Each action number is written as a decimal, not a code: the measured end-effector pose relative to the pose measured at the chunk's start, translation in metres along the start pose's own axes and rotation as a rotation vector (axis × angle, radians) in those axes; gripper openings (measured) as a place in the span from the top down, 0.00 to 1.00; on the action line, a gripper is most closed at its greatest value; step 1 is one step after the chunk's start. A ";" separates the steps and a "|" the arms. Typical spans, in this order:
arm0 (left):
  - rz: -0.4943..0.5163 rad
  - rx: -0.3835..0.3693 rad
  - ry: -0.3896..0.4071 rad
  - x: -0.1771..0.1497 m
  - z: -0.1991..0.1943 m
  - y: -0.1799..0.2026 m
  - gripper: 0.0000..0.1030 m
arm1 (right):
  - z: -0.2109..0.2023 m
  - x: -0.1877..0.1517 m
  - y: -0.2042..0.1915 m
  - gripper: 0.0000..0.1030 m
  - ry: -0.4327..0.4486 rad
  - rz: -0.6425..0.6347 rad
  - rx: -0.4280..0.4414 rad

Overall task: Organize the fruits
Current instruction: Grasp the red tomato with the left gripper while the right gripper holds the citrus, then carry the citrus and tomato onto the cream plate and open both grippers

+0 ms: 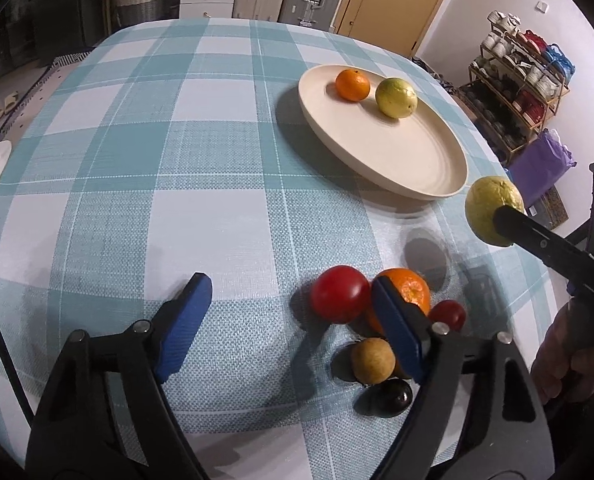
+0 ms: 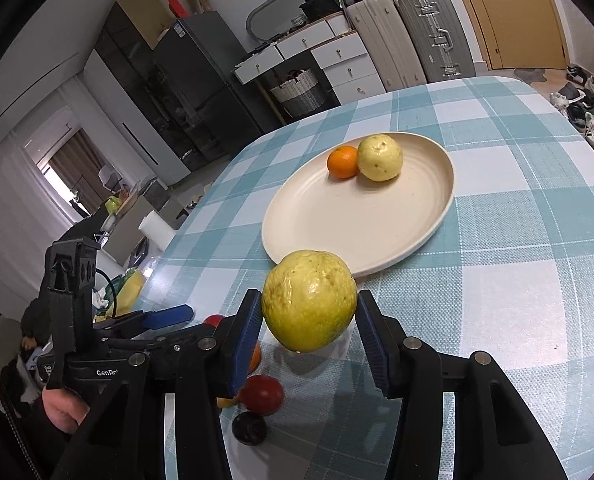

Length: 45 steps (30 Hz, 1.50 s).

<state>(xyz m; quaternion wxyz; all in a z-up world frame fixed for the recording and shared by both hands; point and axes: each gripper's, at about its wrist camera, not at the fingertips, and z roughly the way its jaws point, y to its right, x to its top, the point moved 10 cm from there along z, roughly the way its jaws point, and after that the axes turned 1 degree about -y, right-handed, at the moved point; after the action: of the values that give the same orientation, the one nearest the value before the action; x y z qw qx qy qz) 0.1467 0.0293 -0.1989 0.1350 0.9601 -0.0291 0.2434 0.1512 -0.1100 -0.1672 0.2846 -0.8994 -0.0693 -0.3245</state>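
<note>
The right gripper (image 2: 309,320) is clamped on a yellow-green guava (image 2: 310,300), its blue pads pressing the fruit's two sides and holding it clear of the checked tablecloth (image 2: 517,280). The cream plate (image 2: 337,240) lies just beyond the fruit, toward twelve o'clock in the right wrist view.

The left gripper (image 1: 285,308) has its jaws standing well apart with nothing between them, only bare cloth. Its right pad (image 1: 397,332) sits in front of a large orange (image 1: 411,288), and I cannot tell whether it touches it.

The loose fruit is bunched at about three o'clock from that gap: the large orange, a big tomato (image 1: 340,294), a small tomato (image 1: 449,314), a tan round fruit (image 1: 372,360) and a dark round fruit (image 1: 395,396).

On the plate sit two: a small orange (image 1: 352,85) and a second guava (image 1: 396,97), side by side near the far rim.

By count: two guavas, two oranges, two tomatoes, one tan fruit, one dark fruit, one plate.
</note>
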 end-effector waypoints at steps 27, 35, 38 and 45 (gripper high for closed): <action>0.006 -0.185 0.014 0.029 -0.023 0.015 0.75 | -0.005 0.010 0.000 0.53 0.025 -0.046 -0.018; 0.040 -0.241 0.062 0.086 -0.031 0.035 0.75 | 0.008 0.036 -0.005 0.53 0.043 -0.090 -0.030; 0.050 -0.243 0.072 0.108 -0.026 0.041 0.75 | 0.018 0.045 -0.002 0.53 0.038 -0.100 -0.046; 0.041 -0.250 0.040 0.148 0.008 0.049 0.75 | 0.044 0.063 0.007 0.53 0.010 -0.099 -0.084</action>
<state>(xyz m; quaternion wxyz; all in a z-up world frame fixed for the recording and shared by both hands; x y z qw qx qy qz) 0.2743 -0.0188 -0.1230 0.2492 0.9298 -0.0759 0.2598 0.2266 -0.0951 -0.1590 0.2305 -0.9043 -0.0984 -0.3455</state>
